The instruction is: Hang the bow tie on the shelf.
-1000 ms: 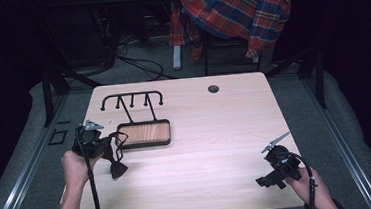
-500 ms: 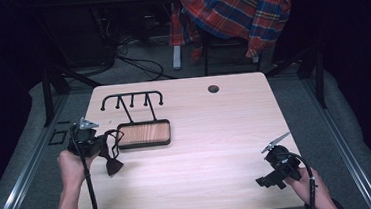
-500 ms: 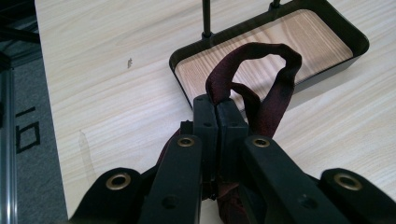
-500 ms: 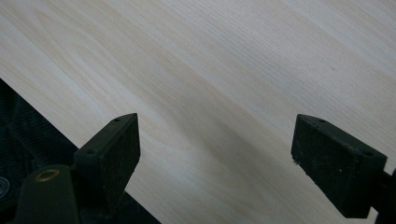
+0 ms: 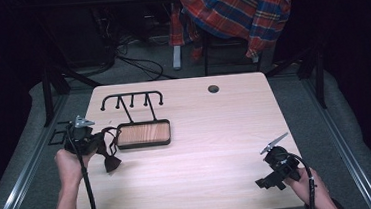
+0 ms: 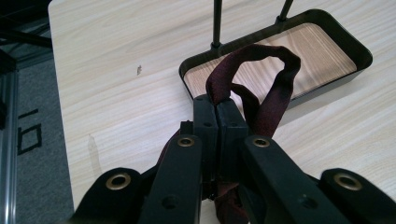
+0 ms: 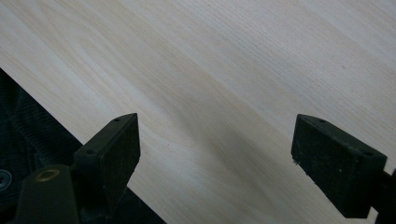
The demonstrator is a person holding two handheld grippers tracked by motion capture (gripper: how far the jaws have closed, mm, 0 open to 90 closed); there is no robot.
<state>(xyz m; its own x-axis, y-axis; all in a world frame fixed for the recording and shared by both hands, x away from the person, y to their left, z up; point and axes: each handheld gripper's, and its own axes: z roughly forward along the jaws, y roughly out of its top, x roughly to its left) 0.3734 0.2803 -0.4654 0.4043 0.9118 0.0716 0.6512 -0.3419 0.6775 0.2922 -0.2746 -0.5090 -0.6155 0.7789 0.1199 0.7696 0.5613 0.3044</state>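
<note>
My left gripper (image 5: pixel 105 139) (image 6: pixel 217 100) is at the table's left edge, just left of a black tray with a wooden floor (image 5: pixel 144 145) (image 6: pixel 359 56). It is shut on a dark red fabric strap (image 6: pixel 261 56) that loops up out of the jaws. A dark bow-shaped end (image 5: pixel 111 163) hangs below it onto the table. Thin black rods rise from the tray to a rack of hooks (image 5: pixel 131 96). My right gripper (image 5: pixel 266 182) (image 7: pixel 215 154) is near the front right corner, open over bare wood with nothing between its pads.
The light wooden table (image 5: pixel 216 132) has a round cable hole (image 5: pixel 213 88) at the back. Behind the table a plaid shirt (image 5: pixel 236 10) hangs over a chair. Cables lie on the floor at the back left. A metal rail (image 5: pixel 19 183) runs along the left side.
My left gripper has drifted slightly left, away from the tray, carrying the strap and its hanging end. The right gripper has stayed where it was.
</note>
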